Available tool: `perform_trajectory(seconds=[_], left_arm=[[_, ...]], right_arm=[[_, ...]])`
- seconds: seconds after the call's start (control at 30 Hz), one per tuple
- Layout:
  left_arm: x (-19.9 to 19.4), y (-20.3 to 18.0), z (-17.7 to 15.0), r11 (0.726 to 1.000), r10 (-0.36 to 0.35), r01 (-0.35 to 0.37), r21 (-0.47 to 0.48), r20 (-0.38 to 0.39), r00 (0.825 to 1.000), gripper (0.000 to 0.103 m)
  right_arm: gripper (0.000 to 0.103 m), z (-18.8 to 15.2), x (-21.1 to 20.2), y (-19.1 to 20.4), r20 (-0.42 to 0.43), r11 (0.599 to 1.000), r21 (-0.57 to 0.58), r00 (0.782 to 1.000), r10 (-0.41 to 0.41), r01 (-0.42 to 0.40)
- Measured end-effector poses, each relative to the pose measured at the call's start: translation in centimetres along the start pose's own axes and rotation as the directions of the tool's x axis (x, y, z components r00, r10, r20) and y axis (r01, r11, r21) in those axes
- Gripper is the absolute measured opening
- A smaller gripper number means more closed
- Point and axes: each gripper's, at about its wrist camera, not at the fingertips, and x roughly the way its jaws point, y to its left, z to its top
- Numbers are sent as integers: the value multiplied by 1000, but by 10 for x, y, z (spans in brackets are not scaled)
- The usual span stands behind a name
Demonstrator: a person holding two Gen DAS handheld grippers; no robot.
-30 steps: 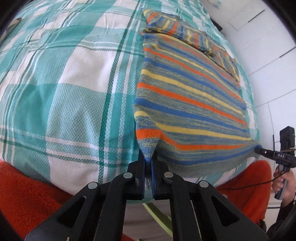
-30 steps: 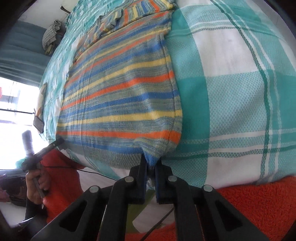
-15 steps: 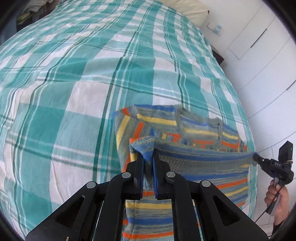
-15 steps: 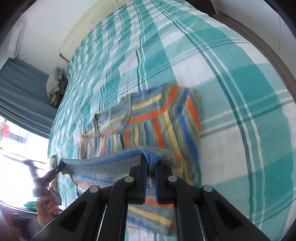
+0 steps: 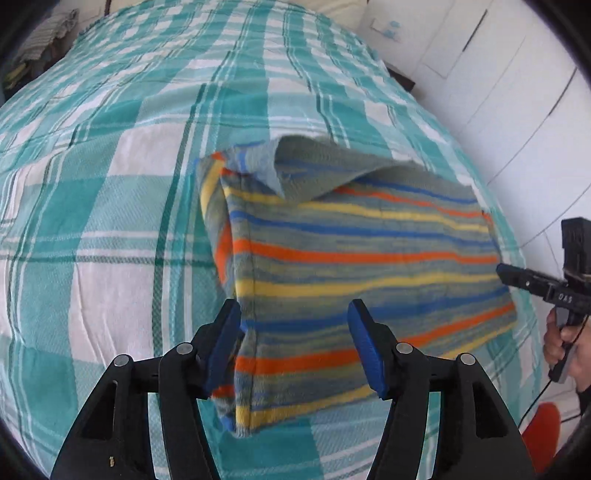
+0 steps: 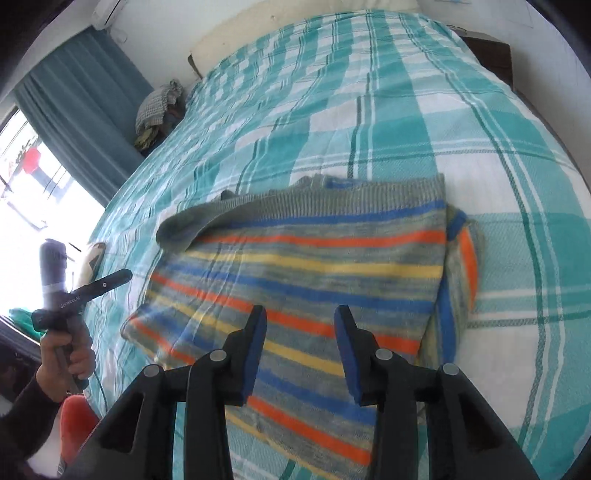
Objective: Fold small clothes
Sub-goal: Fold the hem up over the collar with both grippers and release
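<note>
A striped knit sweater lies folded in half on the teal plaid bedspread. Its grey hem lies along the far edge, and one hem corner stands up, curled. My left gripper hovers over the sweater's near left part, its jaws opening, with no cloth pinched. My right gripper hangs over the near right part, its jaws also opening and holding nothing. Each gripper shows in the other's view, the right and the left, held in a hand.
A pillow lies at the head of the bed. A heap of clothes sits by the teal curtain and window. White cupboard doors and a dark nightstand flank the other side. Something orange lies low at the foot.
Both grippers carried the sweater's hem up from the foot of the bed over its body to the collar, then let go. Their jaws, shut before, now stand apart.
</note>
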Motion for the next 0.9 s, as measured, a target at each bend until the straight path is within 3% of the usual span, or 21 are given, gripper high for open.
perform_trajectory(seconds=[0.03,0.1,0.13,0.2,0.3,0.47,0.67,0.8,0.9], left_arm=[[10,1,-15,998,62,-60,25,-71,996,25],[-6,10,-41,999,51,-51,-4,-63,997,25],[-17,13,-49,998,64,-65,-16,-61,996,30],[-40,15,-65,995,93,-94,-19,-45,995,42],[-63,13,-82,997,72,-72,-26,5,997,70],[-79,6,-111,996,34,-27,-88,86,996,81],[-68,1,-159,988,46,-31,-151,91,995,84],[-81,-9,-121,992,-55,71,-107,148,987,84],[-71,-4,-62,961,-226,241,-137,114,967,89]], right_arm=[[40,-18,7,3,-49,1000,-22,999,-24,23],[40,-55,21,0,-182,991,-44,974,-132,126],[40,-73,19,-3,-207,987,-49,965,-160,153],[40,-95,-2,-1,-164,985,-70,973,-165,156],[44,-112,-28,3,-131,977,-44,968,-214,210],[48,-138,-60,6,23,982,64,983,-181,179],[52,-193,-59,14,98,959,143,961,-260,245],[53,-207,-63,17,119,952,170,953,-278,256],[53,-200,-59,17,125,949,152,947,-294,275]])
